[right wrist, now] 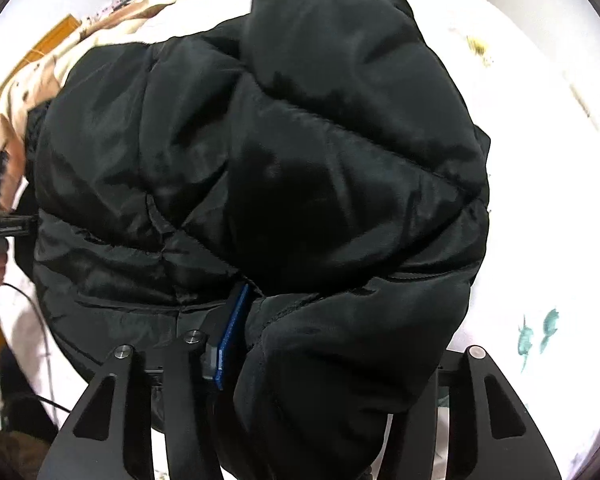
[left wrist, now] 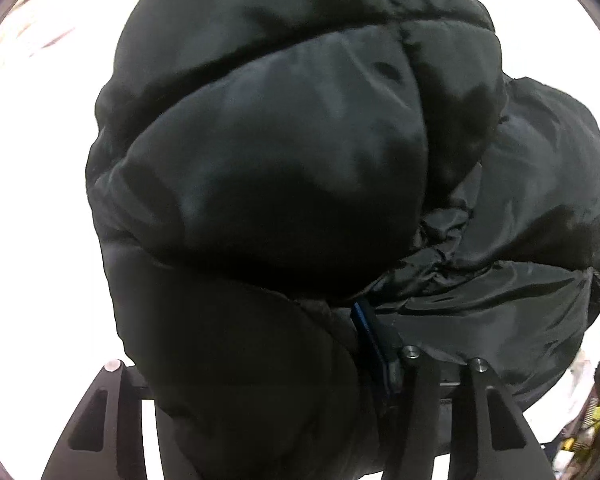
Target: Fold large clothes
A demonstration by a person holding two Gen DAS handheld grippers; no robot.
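Left wrist view is almost filled by a black puffer jacket, which lies on a white bed sheet. A thick quilted roll of the jacket sits between the jaws of the left gripper, with the blue pad pressed into the fabric at about 5 o'clock, so I judge the jaws are clenched on the jacket. In the right wrist view the right gripper does the same: its blue pad presses a padded fold at 6 o'clock, grasping the jacket.

Both sleeves or side parts seem gathered onto the body, so the step in hand is probably a fold of the bulky garment. The next move calls for carrying both grips together, at the same height, because the filling is springy and will push open again.

The shell is smooth, slightly shiny nylon with stitched channels and soft rounded bulges. A patterned blanket lies at 10 o'clock.
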